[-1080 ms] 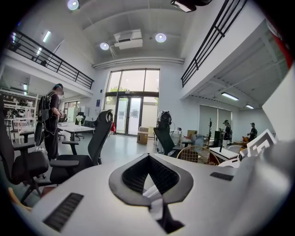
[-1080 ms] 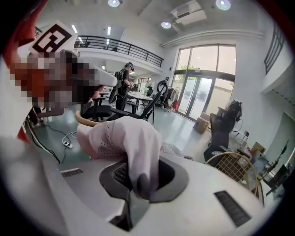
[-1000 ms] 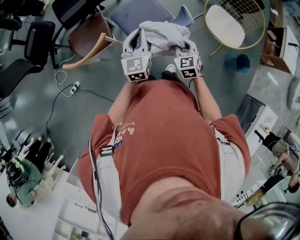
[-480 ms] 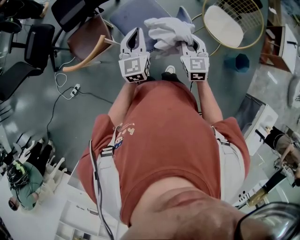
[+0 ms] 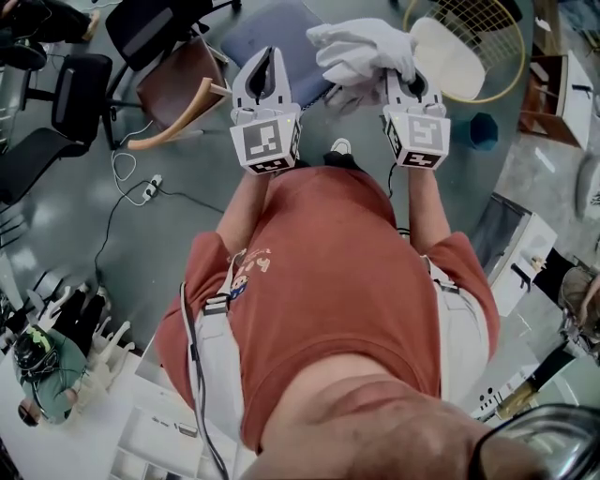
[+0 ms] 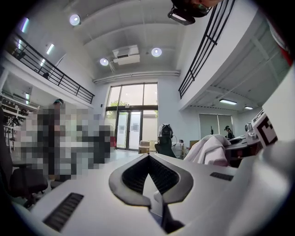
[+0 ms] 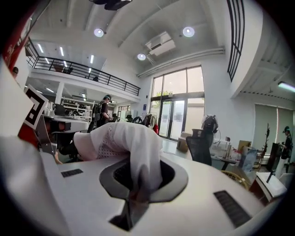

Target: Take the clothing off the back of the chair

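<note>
White clothing (image 7: 120, 138) in right gripper (image 7: 136, 191) — perforations only in its view.

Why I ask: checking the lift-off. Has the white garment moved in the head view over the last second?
Yes. The white garment has moved up-frame and right, away from the blue-grey chair, and now overlaps the gold-rimmed round seat.

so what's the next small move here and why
Probably lift the right tool a bit higher and draw it away from the chair. It is shut on the white clothing, which hangs bunched and looks close to the chair, while the left tool is shut on nothing.
</note>
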Tool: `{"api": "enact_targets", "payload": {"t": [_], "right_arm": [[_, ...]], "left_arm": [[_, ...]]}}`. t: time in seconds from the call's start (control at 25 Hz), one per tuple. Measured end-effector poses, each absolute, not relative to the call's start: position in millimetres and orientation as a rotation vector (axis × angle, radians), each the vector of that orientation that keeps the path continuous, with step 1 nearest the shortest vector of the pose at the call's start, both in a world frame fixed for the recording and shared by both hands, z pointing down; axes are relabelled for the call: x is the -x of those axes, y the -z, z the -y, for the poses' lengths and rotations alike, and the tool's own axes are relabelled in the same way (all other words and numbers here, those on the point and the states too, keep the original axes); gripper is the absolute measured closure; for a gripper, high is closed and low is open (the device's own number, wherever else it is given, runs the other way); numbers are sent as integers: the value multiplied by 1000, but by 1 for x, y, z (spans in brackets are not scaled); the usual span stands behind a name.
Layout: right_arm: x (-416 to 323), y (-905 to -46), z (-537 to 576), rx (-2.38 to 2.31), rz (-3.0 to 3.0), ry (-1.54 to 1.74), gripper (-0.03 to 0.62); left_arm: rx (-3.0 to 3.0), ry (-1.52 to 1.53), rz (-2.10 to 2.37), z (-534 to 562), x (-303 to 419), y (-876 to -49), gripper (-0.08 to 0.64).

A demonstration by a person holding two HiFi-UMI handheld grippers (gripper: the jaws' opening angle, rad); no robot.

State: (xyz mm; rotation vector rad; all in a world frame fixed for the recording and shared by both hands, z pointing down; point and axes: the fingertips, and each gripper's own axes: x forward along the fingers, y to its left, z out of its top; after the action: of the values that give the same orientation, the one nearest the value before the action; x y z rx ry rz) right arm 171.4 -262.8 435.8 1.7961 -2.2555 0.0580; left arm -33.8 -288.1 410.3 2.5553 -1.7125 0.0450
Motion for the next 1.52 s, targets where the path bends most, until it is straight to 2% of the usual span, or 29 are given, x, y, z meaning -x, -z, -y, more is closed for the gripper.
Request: {"api": "enact_targets", "payload": {"t": [0.8,1.52], "right_arm": [[-186,-226,261,-2103,2397,437,540],[-179,-229,277,-2077,2428,386,540]], "left_arm": [[-2740,284,1823,283,49,-242,546],[-2710,272,1870,296,56,-236,546]]}}
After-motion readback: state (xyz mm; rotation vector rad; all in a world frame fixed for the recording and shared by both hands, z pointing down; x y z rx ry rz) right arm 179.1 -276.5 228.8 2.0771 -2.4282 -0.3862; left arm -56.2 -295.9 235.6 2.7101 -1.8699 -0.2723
